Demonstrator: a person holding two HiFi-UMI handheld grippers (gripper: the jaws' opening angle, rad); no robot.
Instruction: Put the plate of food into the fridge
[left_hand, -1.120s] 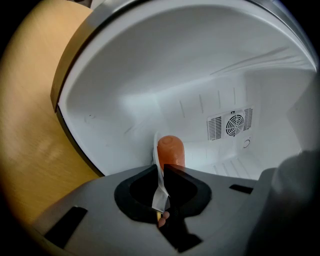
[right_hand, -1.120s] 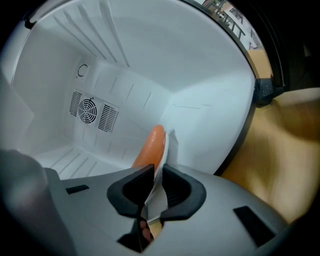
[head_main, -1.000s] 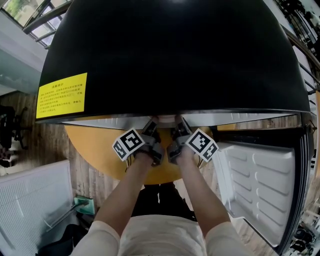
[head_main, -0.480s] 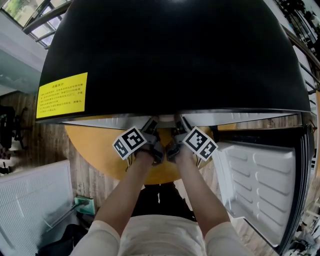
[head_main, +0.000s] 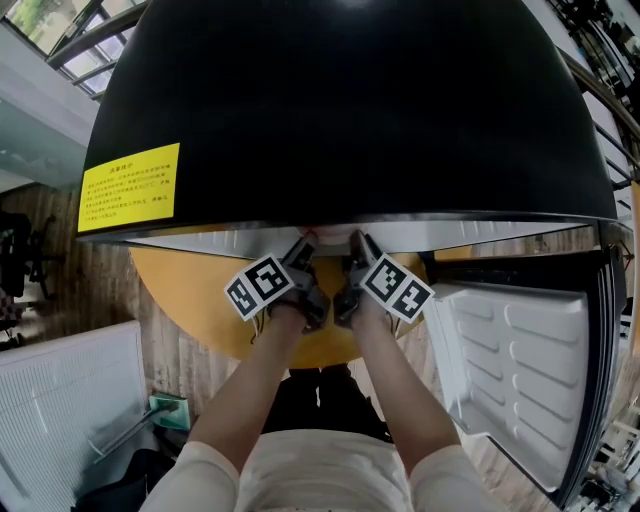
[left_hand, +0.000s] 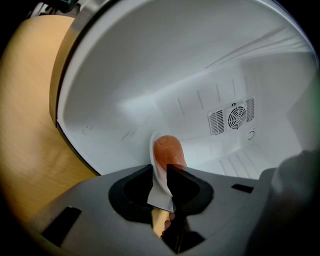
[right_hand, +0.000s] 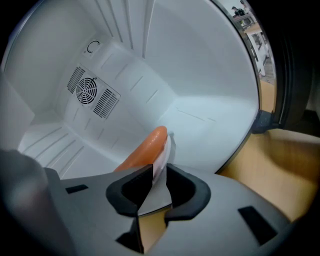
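Both grippers hold one white plate by its rim, edge-on to each camera. In the left gripper view the plate (left_hand: 156, 172) carries an orange sausage-like food (left_hand: 168, 151), and my left gripper (left_hand: 163, 186) is shut on its near rim. In the right gripper view the same plate (right_hand: 161, 162) and food (right_hand: 142, 151) show, with my right gripper (right_hand: 157, 189) shut on the rim. The plate is held inside the white fridge interior (left_hand: 210, 90). In the head view the fridge's black top (head_main: 340, 110) hides the plate; the left gripper (head_main: 300, 262) and right gripper (head_main: 355, 260) reach under its front edge.
The fridge door (head_main: 520, 370) hangs open at the right, white shelves facing me. A round fan grille (right_hand: 92, 92) sits on the fridge's back wall. A yellow-wood round table (head_main: 195, 300) lies below the fridge. A white panel (head_main: 70, 400) stands at the lower left.
Both grippers have edged slightly forward, further under the fridge's front edge, with the plate still held between them.
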